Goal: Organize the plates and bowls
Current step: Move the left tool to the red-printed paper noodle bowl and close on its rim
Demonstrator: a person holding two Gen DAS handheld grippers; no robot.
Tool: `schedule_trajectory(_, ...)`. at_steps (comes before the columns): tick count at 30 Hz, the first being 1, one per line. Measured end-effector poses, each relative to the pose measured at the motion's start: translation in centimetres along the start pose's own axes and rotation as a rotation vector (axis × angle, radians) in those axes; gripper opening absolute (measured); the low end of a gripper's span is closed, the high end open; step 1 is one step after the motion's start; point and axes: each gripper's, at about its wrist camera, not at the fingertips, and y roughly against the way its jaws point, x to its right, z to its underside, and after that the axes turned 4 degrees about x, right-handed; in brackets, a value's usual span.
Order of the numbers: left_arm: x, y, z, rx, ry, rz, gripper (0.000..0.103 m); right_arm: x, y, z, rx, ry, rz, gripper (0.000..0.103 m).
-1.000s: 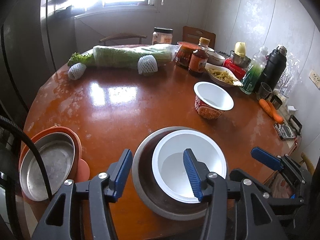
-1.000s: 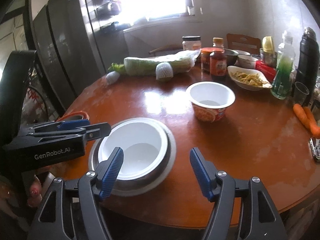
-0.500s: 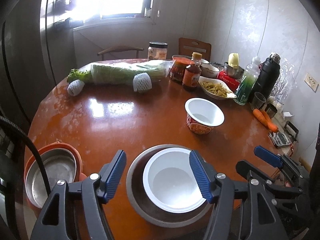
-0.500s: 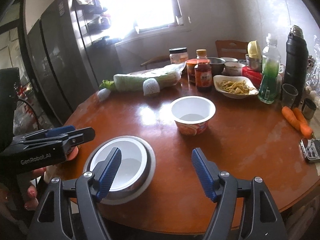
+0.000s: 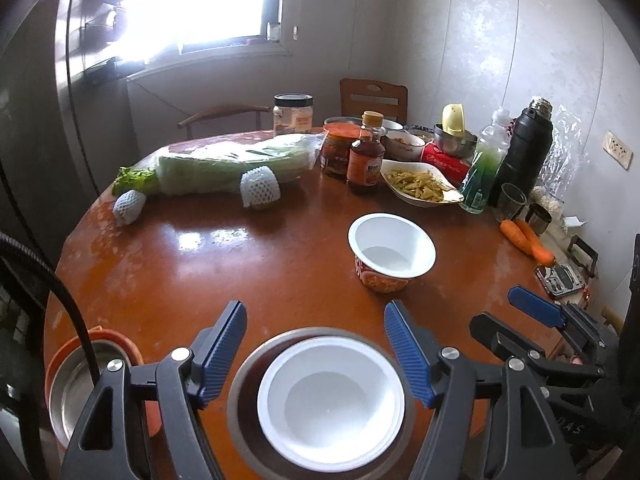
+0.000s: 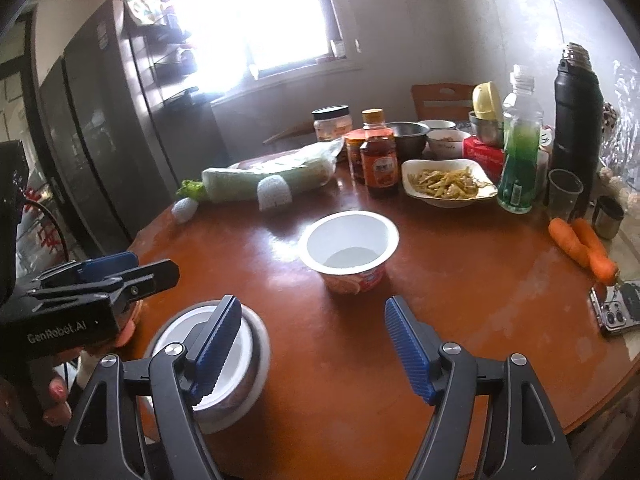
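Round brown table (image 5: 224, 264) in a bright kitchen, with two bowls stacked at its near edge.

Closest to us, a white bowl (image 5: 332, 400) sits inside a grey metal bowl (image 5: 244, 392). The left gripper (image 5: 316, 354) hangs tilted down above that white bowl; its jaws have just been opening, spread apart and touching nothing. The right gripper (image 6: 314, 346) hangs to the right of the white bowl, its jaws also just opening, with only bare table between them. Left of the white bowl sits a metal dish in an orange holder (image 5: 80, 384). Behind the white bowl stands a white noodle cup (image 5: 392, 250) with a red outside. Further behind are a wrapped cabbage (image 5: 228, 168), a sauce bottle (image 5: 366, 156), a plate of food (image 5: 420, 186), carrots (image 5: 528, 240) and a black flask (image 5: 524, 152). Furthest behind, a window (image 5: 196, 0) glows.
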Motion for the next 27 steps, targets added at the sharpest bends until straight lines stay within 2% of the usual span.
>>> schedule_trajectory(4,0.5,-1.8,-1.1,-0.025,-0.003,0.031,0.071,1.2,-1.0,-0.4,-0.007,-0.012,0.015,0.076)
schedule_trajectory(8,1.1,-3.9,-2.1,-0.048,-0.016,0.031,0.071,2.3,-2.4,-0.8,-0.018,-0.027,0.027,0.076)
schedule_trajectory(13,1.4,-7.1,-3.1,-0.107,-0.01,0.047,0.071,3.2,-4.6,-1.7,-0.027,-0.027,0.043,0.076)
schedule_trajectory(17,1.5,-8.8,-4.0,-0.133,0.004,0.085,0.072,4.2,-6.2,-2.4,-0.028,-0.044,0.049,0.076)
schedule_trajectory(21,1.7,-10.8,-4.9,-0.15,-0.005,0.067,0.072,5.2,-8.0,-2.6,-0.046,-0.075,0.055,0.076)
schedule_trajectory(27,2.2,-13.2,-5.2,-0.198,-0.002,0.081,0.072,7.0,-9.7,-2.8,-0.075,-0.103,0.084,0.076)
